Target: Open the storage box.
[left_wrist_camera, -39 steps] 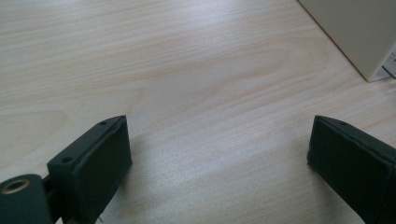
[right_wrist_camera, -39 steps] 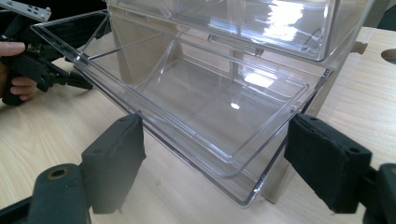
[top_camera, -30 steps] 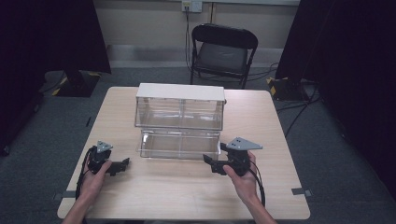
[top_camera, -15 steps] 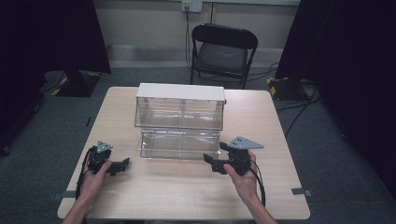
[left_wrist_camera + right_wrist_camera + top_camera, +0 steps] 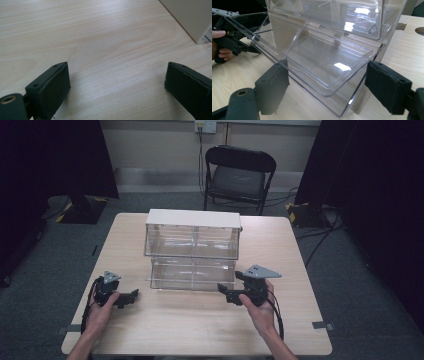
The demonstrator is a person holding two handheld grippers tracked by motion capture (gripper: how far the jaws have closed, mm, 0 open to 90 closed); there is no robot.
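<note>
The clear drawer unit (image 5: 192,251) stands at the middle of the surface (image 5: 200,330), white-topped, with its long axis running left to right across my front. Its lower drawer (image 5: 192,274) is pulled out toward me, and the drawer's front edge follows that same left-right axis.

My right tongs (image 5: 226,293) sit just beside the drawer's near right corner, jaws spread wide and holding nothing. In the right gripper view that corner of the lower drawer (image 5: 319,75) lies directly ahead between the jaws, the clear front wall crossing the gap at a slant; I judge it close but cannot confirm contact.

My left tongs (image 5: 131,296) rest on the surface well to the left of the drawer, also wide and empty. In the left gripper view they face bare wood, with only a pale corner of the unit's base (image 5: 192,17) at the upper right.

Finding: the right tongs are the nearer; the drawer lies ahead and slightly left of them, so any push or pull runs across its long axis.
</note>
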